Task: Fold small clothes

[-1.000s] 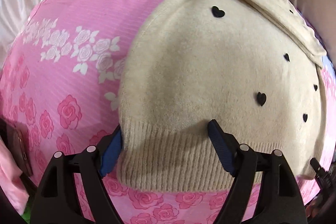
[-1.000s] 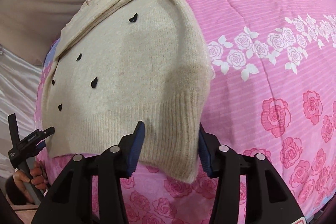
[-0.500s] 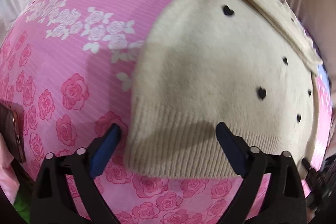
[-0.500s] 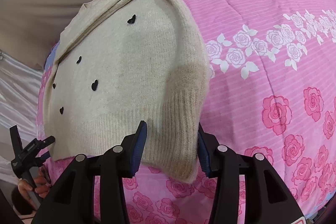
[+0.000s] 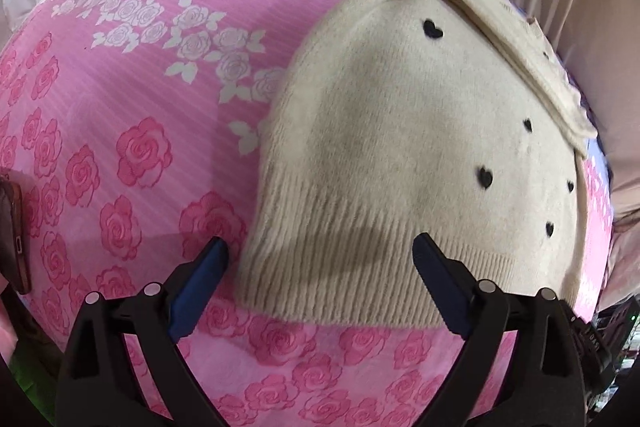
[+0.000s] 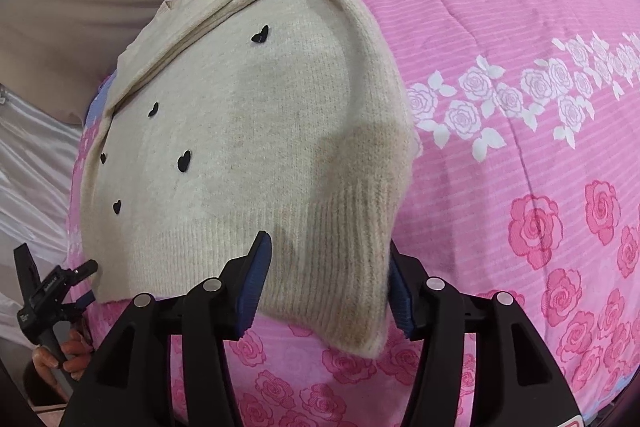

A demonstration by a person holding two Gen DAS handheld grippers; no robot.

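Left wrist: sweater (image 5: 400,155) hem between open fingers

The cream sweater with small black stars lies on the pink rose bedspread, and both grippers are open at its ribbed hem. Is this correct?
One detail is wrong: the black marks on the cream sweater are small hearts, not stars, as the right wrist view shows. The rest holds: it lies on the pink rose bedspread, with the left gripper and right gripper open at its ribbed hem.
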